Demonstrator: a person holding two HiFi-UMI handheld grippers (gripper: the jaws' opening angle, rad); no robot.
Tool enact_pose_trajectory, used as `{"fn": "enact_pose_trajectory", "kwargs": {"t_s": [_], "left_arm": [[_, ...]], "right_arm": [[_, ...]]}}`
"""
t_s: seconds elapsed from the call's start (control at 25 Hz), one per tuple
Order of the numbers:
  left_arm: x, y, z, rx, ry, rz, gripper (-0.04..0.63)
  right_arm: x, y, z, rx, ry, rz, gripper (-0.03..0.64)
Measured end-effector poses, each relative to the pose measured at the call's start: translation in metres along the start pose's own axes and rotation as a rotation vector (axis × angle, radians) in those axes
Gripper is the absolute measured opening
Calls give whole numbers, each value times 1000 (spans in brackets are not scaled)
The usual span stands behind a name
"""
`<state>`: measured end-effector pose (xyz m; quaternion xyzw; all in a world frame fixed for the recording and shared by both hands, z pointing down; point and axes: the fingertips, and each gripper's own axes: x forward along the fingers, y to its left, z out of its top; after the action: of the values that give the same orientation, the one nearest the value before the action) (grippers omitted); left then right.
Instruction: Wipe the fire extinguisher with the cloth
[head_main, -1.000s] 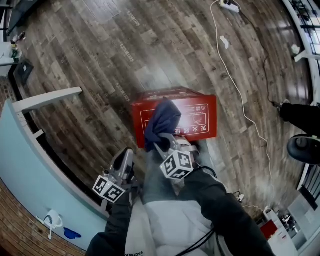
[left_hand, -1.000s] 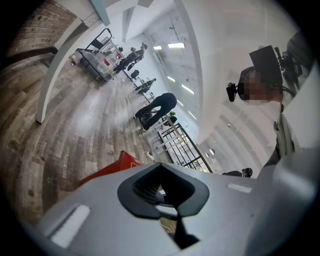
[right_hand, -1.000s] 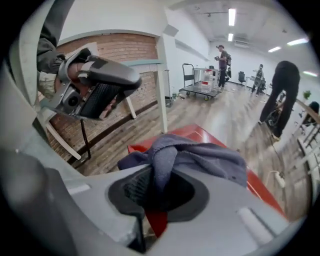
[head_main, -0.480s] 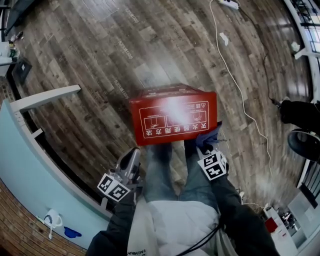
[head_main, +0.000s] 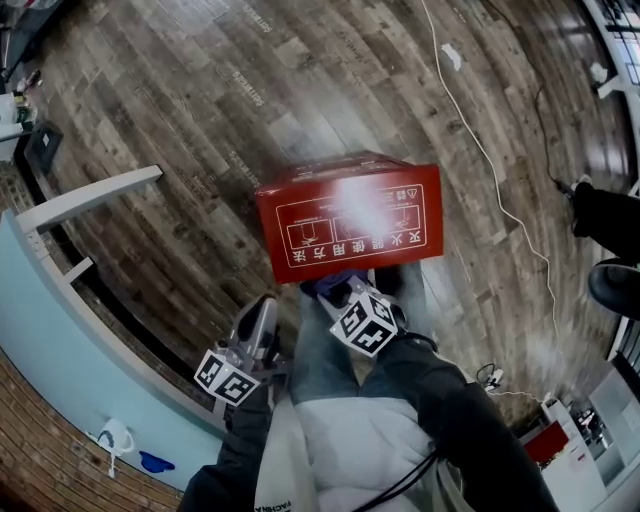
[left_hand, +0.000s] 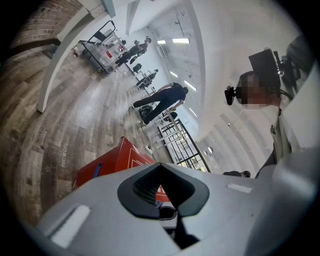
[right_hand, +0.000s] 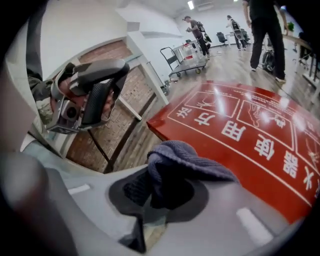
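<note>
The red fire extinguisher box (head_main: 350, 215) lies flat on the wood floor, its white-printed face up. My right gripper (head_main: 335, 290) hovers at the box's near edge, shut on the dark blue cloth (head_main: 322, 284). In the right gripper view the bunched cloth (right_hand: 175, 160) fills the jaws of the right gripper (right_hand: 167, 185), just short of the red box (right_hand: 250, 135). These jaws have just been closing a little tighter on the cloth. My left gripper (head_main: 265, 308) hangs left of the box, shut and empty. The left gripper view shows the left gripper (left_hand: 160, 167) with its tips together and the box (left_hand: 107, 167) beyond.
A white cable (head_main: 480, 170) runs across the floor right of the box. A light blue partition (head_main: 60, 320) and a white frame (head_main: 90, 200) stand at the left. Someone's shoe (head_main: 608, 218) is at the right edge. Several people and a trolley (right_hand: 187, 55) are in the background.
The right gripper carried the cloth from on top of the box off to the box's right side, then back to the middle of its near edge. The left gripper barely moved.
</note>
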<state>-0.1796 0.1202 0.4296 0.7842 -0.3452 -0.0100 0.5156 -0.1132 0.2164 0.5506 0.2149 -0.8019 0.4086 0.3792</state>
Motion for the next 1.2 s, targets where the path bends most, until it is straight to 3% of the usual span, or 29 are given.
{"fn": "enact_pose_trajectory", "kwargs": {"t_s": [0.16, 0.24, 0.44, 0.6, 0.72, 0.92, 1.08, 1.2], "left_arm": [[4, -5, 3, 2, -4, -19, 3], [7, -8, 6, 2, -8, -31, 3], [14, -11, 10, 4, -17, -50, 3], [9, -15, 9, 4, -29, -46, 3], [0, -12, 14, 12, -45, -21, 3], [-19, -3, 21, 22, -77, 29, 3], [-25, 0, 27, 35, -88, 41, 3], [-20, 1, 29, 41, -94, 37, 3]], "right_arm": [[-40, -25, -6, 86, -70, -69, 61], [-83, -51, -13, 68, -103, -179, 61], [-171, -154, -9, 87, -204, -573, 58], [-158, -203, 30, -18, -209, -720, 58], [-117, -188, 92, -162, -232, -701, 58], [-26, -99, 176, -409, -292, -500, 58], [-9, -81, 188, -517, -296, -462, 58], [-36, -118, 170, -490, -279, -519, 58]]}}
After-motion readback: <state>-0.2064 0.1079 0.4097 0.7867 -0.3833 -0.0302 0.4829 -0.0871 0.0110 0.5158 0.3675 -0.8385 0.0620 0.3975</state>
